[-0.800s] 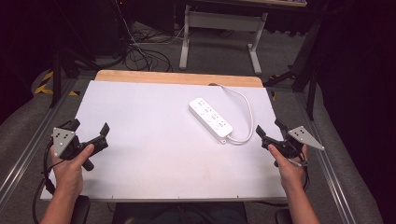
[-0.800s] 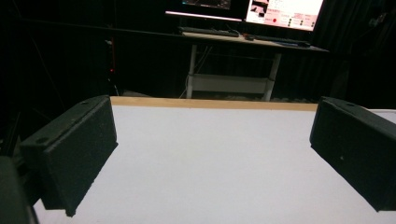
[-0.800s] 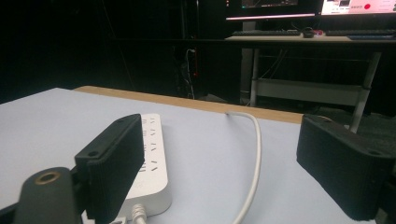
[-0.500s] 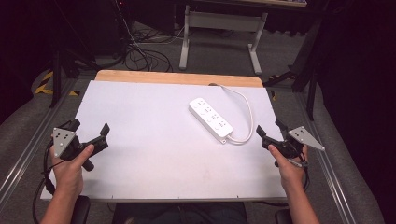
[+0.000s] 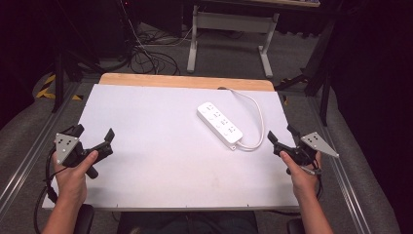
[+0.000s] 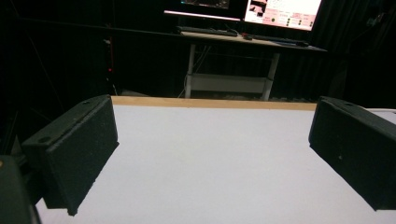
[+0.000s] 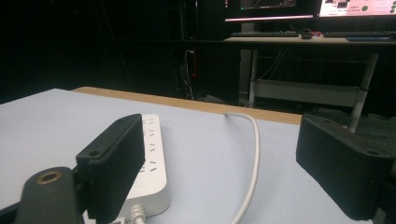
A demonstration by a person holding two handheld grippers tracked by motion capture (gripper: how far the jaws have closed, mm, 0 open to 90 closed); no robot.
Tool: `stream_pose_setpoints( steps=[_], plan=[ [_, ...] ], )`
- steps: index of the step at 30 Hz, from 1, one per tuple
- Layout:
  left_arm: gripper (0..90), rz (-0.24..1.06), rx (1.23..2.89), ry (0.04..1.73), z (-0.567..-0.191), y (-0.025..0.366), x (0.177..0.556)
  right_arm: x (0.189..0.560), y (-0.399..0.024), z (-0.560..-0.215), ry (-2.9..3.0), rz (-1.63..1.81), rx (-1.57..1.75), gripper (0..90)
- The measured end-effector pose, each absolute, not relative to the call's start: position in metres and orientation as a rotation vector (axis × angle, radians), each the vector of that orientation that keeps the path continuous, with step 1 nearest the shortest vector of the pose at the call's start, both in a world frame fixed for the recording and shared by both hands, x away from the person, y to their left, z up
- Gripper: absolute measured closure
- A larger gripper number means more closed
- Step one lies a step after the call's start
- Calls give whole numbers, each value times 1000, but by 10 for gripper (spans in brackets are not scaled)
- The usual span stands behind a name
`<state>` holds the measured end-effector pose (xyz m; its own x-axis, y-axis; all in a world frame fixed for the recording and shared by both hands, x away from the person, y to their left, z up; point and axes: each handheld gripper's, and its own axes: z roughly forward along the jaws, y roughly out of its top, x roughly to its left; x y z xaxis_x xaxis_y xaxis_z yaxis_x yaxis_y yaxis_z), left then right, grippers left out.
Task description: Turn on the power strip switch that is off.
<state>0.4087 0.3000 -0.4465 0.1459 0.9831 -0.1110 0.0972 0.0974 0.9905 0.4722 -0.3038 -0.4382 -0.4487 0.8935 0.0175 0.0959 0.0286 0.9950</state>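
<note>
A white power strip point(image 5: 220, 122) lies at an angle on the white table top point(image 5: 160, 146), right of centre; its white cable point(image 5: 256, 117) loops off its near end toward the back edge. My right gripper point(image 5: 282, 136) is held low at the table's right edge, just right of the strip's near end, jaws open and holding nothing. In the right gripper view the power strip point(image 7: 154, 154) lies partly behind the left jaw, and the cable point(image 7: 254, 154) runs between the jaws. My left gripper point(image 5: 92, 134) rests at the left edge, open, with bare table point(image 6: 210, 158) between its jaws.
A wooden strip point(image 5: 185, 81) borders the table's far edge. Beyond it stand a desk frame point(image 5: 229, 29) and floor cables point(image 5: 146, 58). Metal rails point(image 5: 350, 195) run along both sides of the table. Lit monitors point(image 6: 280, 9) glow on a desk at the back.
</note>
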Motion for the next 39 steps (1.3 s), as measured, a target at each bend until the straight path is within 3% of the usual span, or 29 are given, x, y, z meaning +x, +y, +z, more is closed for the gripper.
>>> stream_pose_setpoints(
  steps=[19,22,24,32,34,39],
  plan=[
    [18,975,1272,1210,-447,300,409,473,-306,-437,1613,1492,1022,174],
    [18,973,1273,1209,-447,300,409,472,-308,-436,1610,1506,1021,249],
    [18,973,1272,1211,-447,299,409,472,-313,-433,1623,1539,992,481],
    [19,971,1271,1212,-447,299,409,471,-319,-427,1644,1608,968,854],
    [20,973,1274,1209,-447,299,409,470,-319,-424,1640,1628,961,900],
    [20,971,1273,1212,-447,299,409,470,-320,-419,1657,1628,950,900]
  ],
)
